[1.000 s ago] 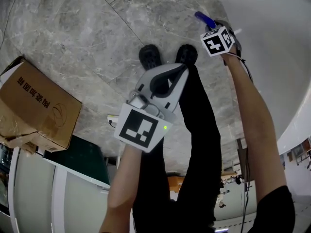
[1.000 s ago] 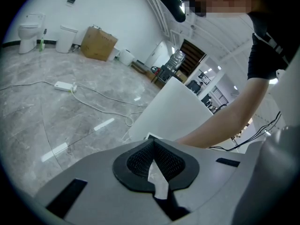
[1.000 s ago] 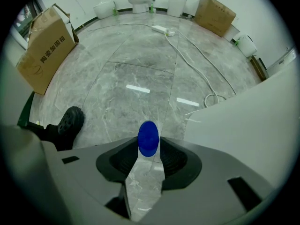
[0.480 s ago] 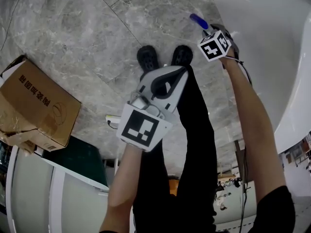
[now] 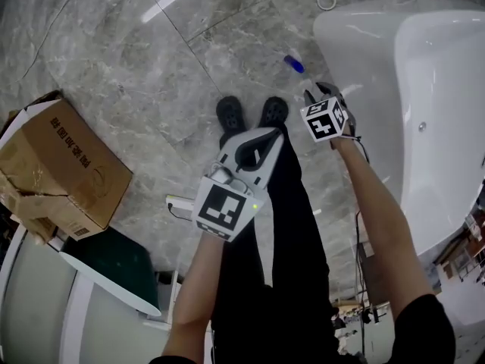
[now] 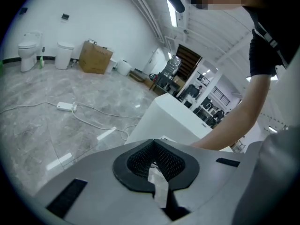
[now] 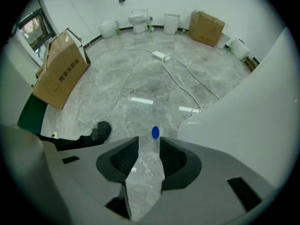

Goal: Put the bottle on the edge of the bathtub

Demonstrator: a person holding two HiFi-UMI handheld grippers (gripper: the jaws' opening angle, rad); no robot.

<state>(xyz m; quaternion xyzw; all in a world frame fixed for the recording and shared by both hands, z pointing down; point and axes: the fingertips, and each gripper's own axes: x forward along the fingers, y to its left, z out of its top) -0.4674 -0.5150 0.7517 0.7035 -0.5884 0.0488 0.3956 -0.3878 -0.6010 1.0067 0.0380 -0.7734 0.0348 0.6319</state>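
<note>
The person stands on the marble floor [image 5: 114, 67] just beside the white bathtub [image 5: 364, 59], one gripper in each hand. The right gripper [image 5: 317, 95] reaches down towards the bottle [image 5: 294, 64]. Its jaws stand apart with nothing between them but floor. The bottle is on the floor close to the tub's outer wall, just beyond the jaw tips, and is not yet grasped. In the right gripper view the bottle [image 7: 155, 133] lines up with the gap of the right gripper [image 7: 149, 143]. The left gripper [image 5: 267, 136] is held idle at waist level, jaws closed together and empty.

Likely faults:
- A jaw tip may strike the bottle off-centre and send it skidding across the polished stone.
- The outer jaw may knock the tub wall, which lies very near.
- The glossy, rounded rim may let a badly seated bottle slide off.

Limits of view:
- Only a blue part of the bottle reads clearly. Its body, and whether it stands or lies, cannot be told.
- The tub's far end is cut off.
- A cardboard box [image 5: 61, 165] sits well apart.
</note>
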